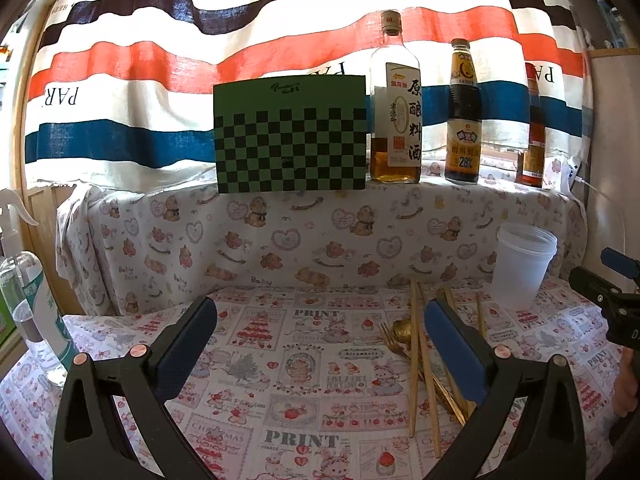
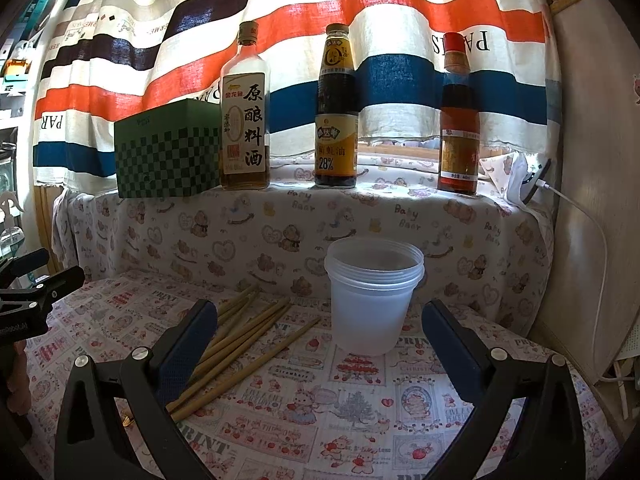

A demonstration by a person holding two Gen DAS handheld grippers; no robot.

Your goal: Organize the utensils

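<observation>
Several bamboo chopsticks [image 1: 416, 364] lie on the printed tablecloth with a gold fork [image 1: 390, 340] and a gold spoon [image 1: 402, 328] among them. My left gripper [image 1: 320, 344] hovers open above the cloth, its right finger just over the chopsticks. A translucent plastic cup [image 1: 522, 266] stands upright behind them. In the right wrist view the cup [image 2: 374, 296] sits ahead between the fingers and the chopsticks [image 2: 244, 340] run under the left finger. My right gripper [image 2: 316, 344] is open and holds nothing. The right gripper [image 1: 616, 292] also shows at the left view's right edge.
On the raised ledge behind stand a green checkered box [image 1: 290, 140], a cooking wine bottle [image 1: 396, 108], a dark sauce bottle [image 1: 464, 116] and a red-capped bottle [image 2: 460, 120]. A spray bottle [image 1: 24, 300] is at the far left. A white cable [image 2: 592, 232] hangs at right.
</observation>
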